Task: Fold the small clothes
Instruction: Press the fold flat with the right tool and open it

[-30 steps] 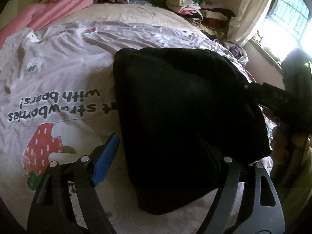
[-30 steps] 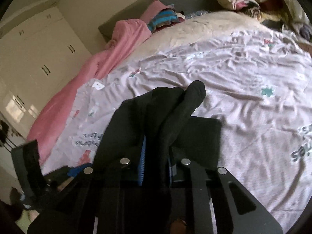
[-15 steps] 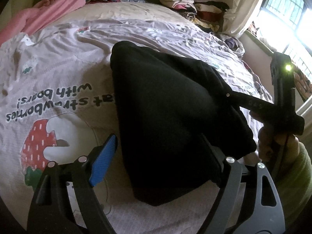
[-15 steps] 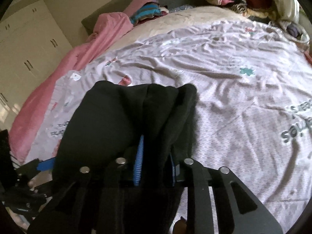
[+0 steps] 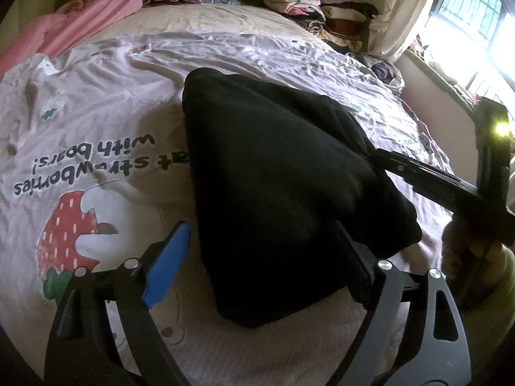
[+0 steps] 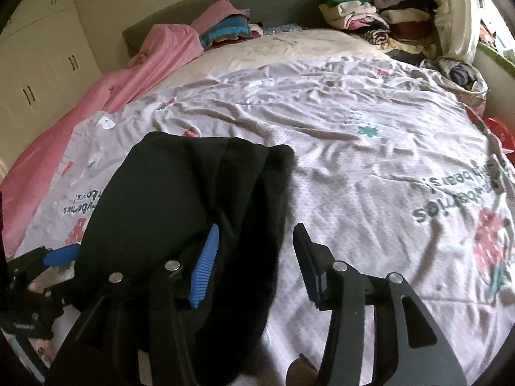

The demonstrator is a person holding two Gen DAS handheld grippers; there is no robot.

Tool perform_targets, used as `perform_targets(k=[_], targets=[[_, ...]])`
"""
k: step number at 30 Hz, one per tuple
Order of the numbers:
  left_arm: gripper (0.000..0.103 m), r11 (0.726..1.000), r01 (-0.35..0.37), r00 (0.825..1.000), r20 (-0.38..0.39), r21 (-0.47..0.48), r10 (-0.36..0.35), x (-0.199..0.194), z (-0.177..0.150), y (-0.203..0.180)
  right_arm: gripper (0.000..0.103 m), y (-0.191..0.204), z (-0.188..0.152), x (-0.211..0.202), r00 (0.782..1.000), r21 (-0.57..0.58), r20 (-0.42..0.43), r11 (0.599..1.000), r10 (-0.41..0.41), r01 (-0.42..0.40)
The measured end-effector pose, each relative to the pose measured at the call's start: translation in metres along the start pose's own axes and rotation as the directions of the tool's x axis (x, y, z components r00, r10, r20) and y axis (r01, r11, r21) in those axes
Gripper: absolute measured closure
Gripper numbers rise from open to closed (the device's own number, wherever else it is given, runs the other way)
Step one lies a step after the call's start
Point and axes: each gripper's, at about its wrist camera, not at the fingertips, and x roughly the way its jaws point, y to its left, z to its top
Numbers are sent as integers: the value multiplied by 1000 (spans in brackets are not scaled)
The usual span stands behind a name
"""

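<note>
A black folded garment (image 5: 283,193) lies on the printed bedsheet (image 5: 96,103). My left gripper (image 5: 260,257) is open, its jaws standing on either side of the garment's near end. In the right wrist view the same garment (image 6: 180,199) lies at the lower left, and my right gripper (image 6: 257,263) is open, with its blue left pad (image 6: 204,267) over the cloth and its right finger (image 6: 309,267) over the bare sheet. The right gripper also shows in the left wrist view (image 5: 418,173) at the garment's right edge.
A pink blanket (image 6: 128,74) runs along the bed's left side. Folded striped clothes (image 6: 225,30) and a heap of mixed clothes (image 6: 379,19) lie at the headboard. White wardrobe doors (image 6: 35,74) stand left; a window (image 5: 476,22) is on the right.
My right gripper has opened and let go of the garment, which has dropped flat onto the sheet. My left gripper stays open around its near end.
</note>
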Motion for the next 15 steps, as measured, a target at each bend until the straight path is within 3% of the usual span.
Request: perform_targets(k=[6,10,15], targets=[[21,1000,-6,1000,23,-10,6,-12,-5,6,47,1,-10,-24,1000,15,18,1000,24,-24],[16,999,-21,999,40,-45,22,-19,-9,18,47,4,-21,-38,995,37,17,994,102,-102],[17,994,10,1000,21,-112,-8,-11,-15,32,47,8,-33,-25,987,86,-51,985,154,-149]])
